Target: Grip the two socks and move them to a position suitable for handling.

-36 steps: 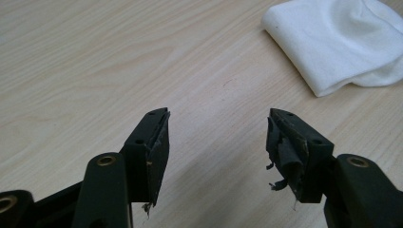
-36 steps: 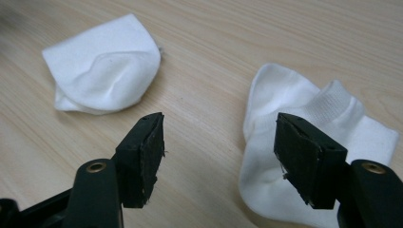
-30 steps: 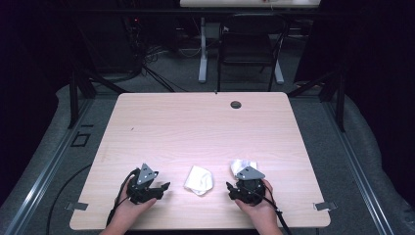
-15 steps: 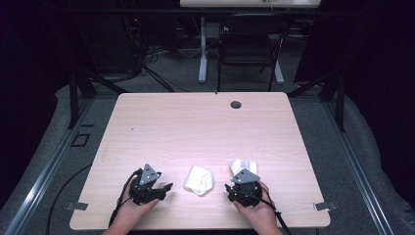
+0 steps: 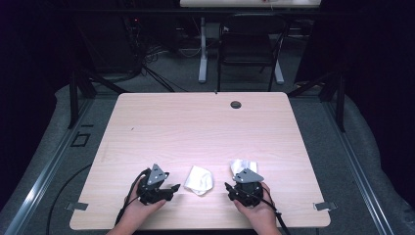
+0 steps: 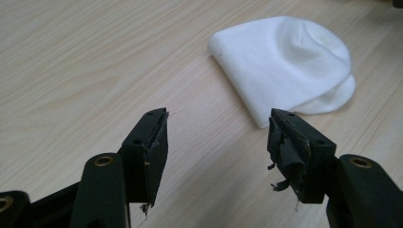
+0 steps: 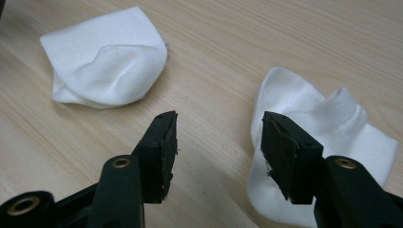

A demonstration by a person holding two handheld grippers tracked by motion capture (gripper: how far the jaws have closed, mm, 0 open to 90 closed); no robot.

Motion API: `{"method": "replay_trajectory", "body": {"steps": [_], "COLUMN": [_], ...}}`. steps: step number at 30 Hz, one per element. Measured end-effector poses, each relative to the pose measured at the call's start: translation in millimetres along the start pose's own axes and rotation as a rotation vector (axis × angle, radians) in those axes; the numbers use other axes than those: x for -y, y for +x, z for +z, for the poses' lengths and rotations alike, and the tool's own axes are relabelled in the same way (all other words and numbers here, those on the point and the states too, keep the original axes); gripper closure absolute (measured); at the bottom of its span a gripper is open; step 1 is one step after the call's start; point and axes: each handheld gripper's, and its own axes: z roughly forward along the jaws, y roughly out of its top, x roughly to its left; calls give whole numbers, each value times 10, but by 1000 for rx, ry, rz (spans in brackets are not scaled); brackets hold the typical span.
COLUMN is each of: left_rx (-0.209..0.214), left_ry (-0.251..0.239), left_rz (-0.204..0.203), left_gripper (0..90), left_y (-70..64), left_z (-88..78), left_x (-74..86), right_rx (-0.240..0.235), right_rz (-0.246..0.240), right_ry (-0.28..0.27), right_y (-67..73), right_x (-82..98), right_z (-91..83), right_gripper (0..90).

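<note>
On the near edge of the wooden table (image 5: 205, 127), the left gripper (image 5: 172, 187) is held low with its jaws spread wide and nothing between them. Just to its right a folded white sock (image 5: 199, 179) is lying flat, apart from both grippers. Further right, the right gripper (image 5: 228, 186) is seen; its jaws have just been closing a little but are apart, and no cloth is pinched. A second white sock (image 7: 316, 142) with a ribbed cuff is lying loose under its right jaw. It is judged that one sock is already folded, while the second is not yet taken.
</note>
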Motion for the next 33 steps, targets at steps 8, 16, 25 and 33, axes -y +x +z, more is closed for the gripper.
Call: {"method": "replay_trajectory", "body": {"steps": [8,16,25,33], "left_rx": [34,46,29,41], "left_ry": [-1,-11,14,32], "left_rz": [31,53,68,80], "left_gripper": [425,465,468,580], "left_y": [-173,-336,-464,-553], "left_z": [130,283,383,495], "left_x": [-177,-336,-475,-560], "right_rx": [-6,3,7,5], "right_rz": [-20,-45,-41,-36], "right_ry": [-12,-12,-22,-27], "right_y": [6,20,23,6], "right_x": [0,-3,-8,-11], "right_z": [-8,-11,-18,-25], "right_gripper": [437,450,468,469]}}
